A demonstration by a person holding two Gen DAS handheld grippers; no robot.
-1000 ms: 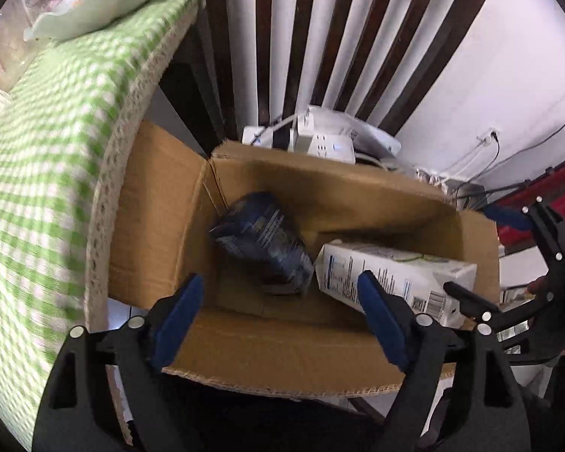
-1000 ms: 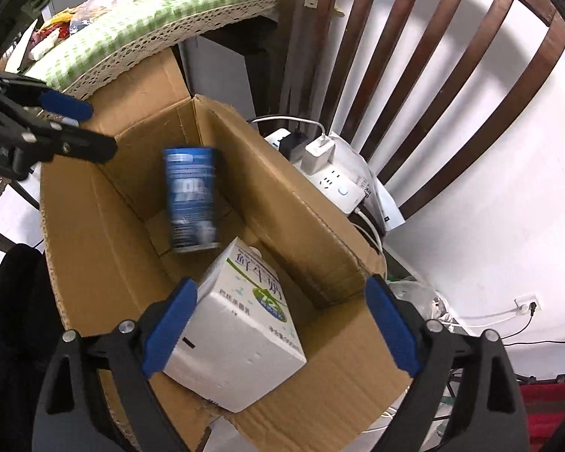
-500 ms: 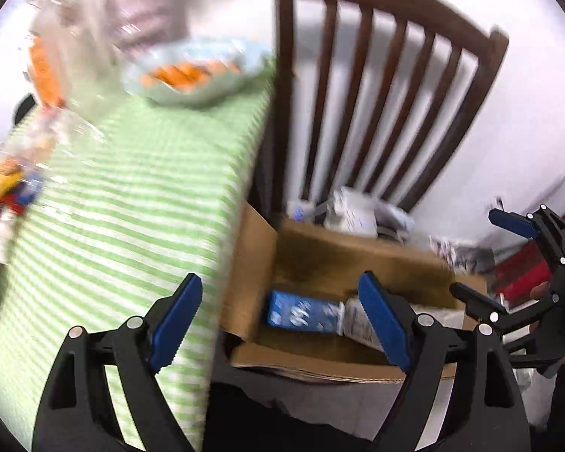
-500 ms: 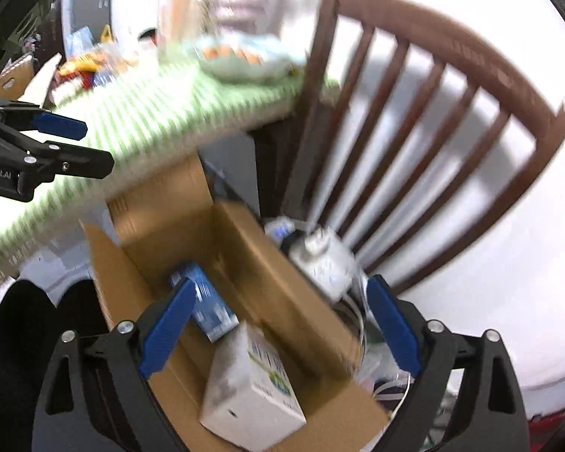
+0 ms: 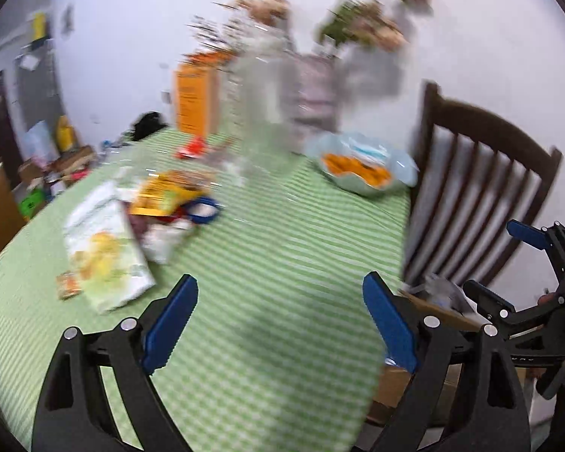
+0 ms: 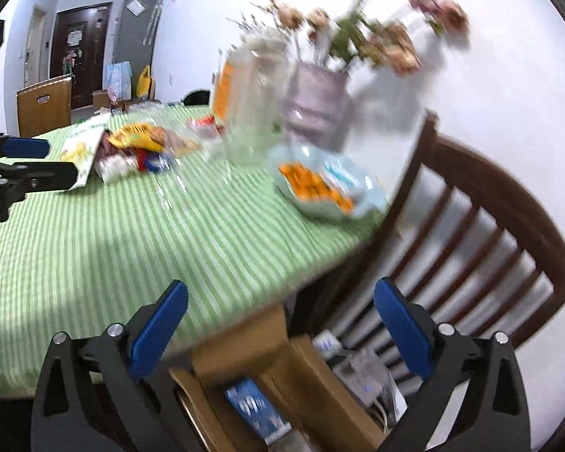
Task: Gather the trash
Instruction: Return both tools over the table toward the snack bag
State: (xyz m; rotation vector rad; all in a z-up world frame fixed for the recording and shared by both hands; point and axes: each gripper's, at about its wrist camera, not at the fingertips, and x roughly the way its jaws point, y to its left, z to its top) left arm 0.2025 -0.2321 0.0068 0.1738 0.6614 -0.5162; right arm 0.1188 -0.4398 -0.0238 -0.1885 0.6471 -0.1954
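Green checked cloth (image 5: 282,263) | blurred crinkly wrappers (image 5: 162,192), perhaps | cardboard box (image 6: 282,369) | left gripper (image 5: 280,320), right gripper (image 6: 280,326) spread, empty

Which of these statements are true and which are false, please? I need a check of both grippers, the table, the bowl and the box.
1. The left gripper is empty. True.
2. The right gripper holds a carton. False: nothing is between its jaws.
3. The tablecloth is red. False: green and white.
4. The bowl holds orange food. True.
5. The cardboard box stands on the table. False: below the table's edge, by the chair.
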